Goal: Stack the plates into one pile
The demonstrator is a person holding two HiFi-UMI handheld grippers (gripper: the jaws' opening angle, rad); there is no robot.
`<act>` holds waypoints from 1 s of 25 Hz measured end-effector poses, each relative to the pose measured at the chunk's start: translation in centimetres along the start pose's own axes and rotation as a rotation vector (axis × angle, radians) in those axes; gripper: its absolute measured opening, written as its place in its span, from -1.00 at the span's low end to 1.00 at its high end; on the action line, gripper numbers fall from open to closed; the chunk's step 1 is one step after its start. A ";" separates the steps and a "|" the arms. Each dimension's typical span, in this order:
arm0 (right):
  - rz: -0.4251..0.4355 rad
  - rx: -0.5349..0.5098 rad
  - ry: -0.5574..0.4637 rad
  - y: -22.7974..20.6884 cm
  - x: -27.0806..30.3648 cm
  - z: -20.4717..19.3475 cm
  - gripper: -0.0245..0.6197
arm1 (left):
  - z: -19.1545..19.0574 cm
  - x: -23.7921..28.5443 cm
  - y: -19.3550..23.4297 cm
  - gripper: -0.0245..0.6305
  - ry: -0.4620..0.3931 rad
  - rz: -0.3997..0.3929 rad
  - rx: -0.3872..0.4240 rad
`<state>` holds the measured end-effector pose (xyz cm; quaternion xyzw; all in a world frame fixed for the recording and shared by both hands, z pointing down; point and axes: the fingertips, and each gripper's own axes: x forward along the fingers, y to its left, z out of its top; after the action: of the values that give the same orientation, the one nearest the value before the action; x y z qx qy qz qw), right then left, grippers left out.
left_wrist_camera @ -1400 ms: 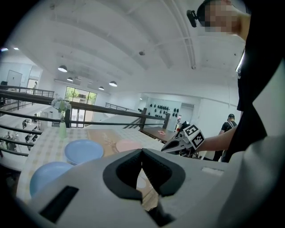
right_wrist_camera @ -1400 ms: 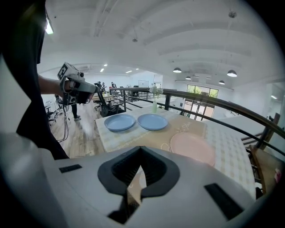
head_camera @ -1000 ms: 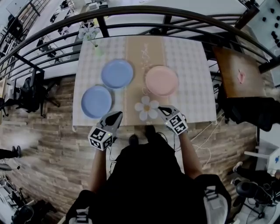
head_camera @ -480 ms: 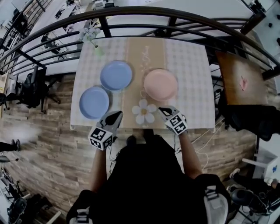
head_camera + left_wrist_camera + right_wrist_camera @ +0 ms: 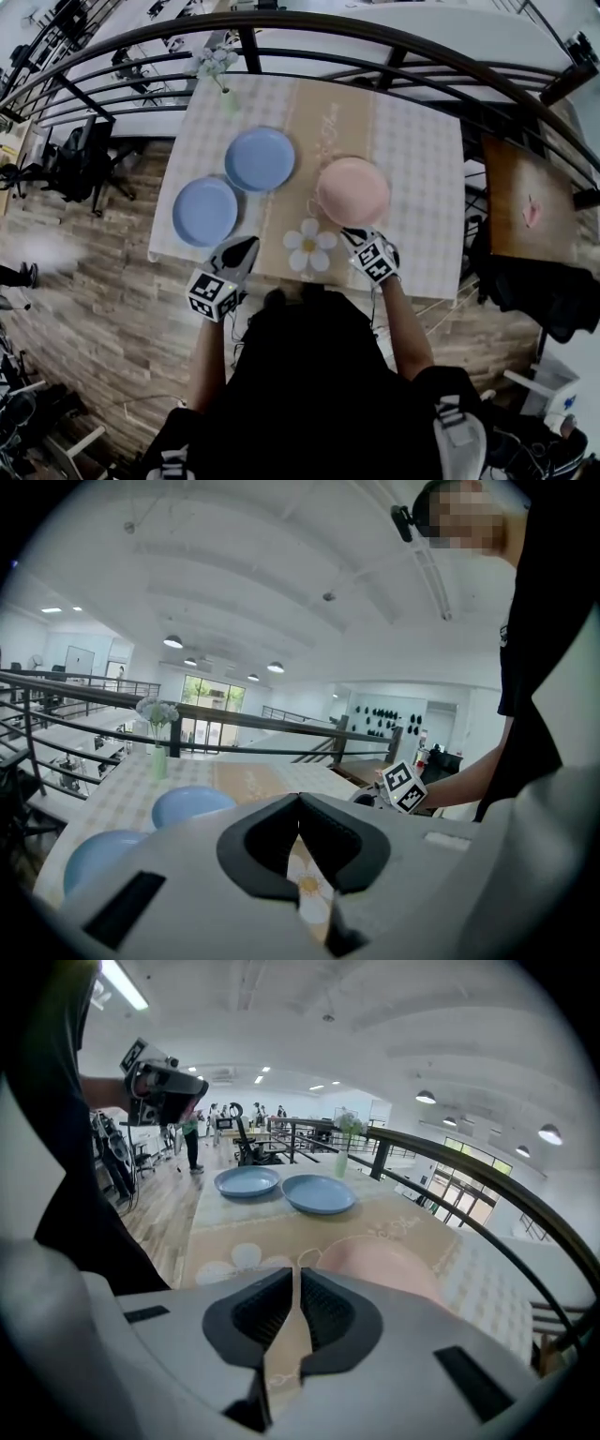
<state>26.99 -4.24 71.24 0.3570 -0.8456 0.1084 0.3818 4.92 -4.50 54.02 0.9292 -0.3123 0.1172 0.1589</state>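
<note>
Just opening a crack at the right gripper (image 5: 295, 1269), empty, pink plate (image 5: 384, 1262) right in front. Squeezed shut, empty at the left gripper (image 5: 300, 801), nearer blue plate (image 5: 98, 855) ahead, leftward.

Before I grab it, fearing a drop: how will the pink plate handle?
The pink plate looks rigid, probably light: a thin shallow disc. Its smooth rim may slip. Lying flat, it should slide, not tip.

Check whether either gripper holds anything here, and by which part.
Nothing is held. The left gripper is shut with nothing between its jaws. The right gripper has just been opening its jaws to a narrow gap, also empty.
</note>
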 end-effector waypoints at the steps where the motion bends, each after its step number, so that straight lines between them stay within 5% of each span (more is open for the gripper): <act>1: 0.003 -0.026 0.019 -0.1 0.6 -0.4 -0.84 | 0.0 -0.2 0.2 -0.92 -0.001 0.013 -0.003; 13: 0.044 -0.279 0.236 -1.7 6.2 -5.6 -0.78 | -1.6 -1.7 1.0 -0.92 -0.006 0.147 -0.059; 25: 0.063 -0.311 0.289 -1.8 9.3 -8.0 -0.75 | -2.2 -2.5 0.5 -0.92 0.003 0.215 -0.076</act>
<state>28.55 -6.81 83.28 0.2482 -0.7994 0.0385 0.5459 2.44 -2.69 55.42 0.8834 -0.4144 0.1229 0.1808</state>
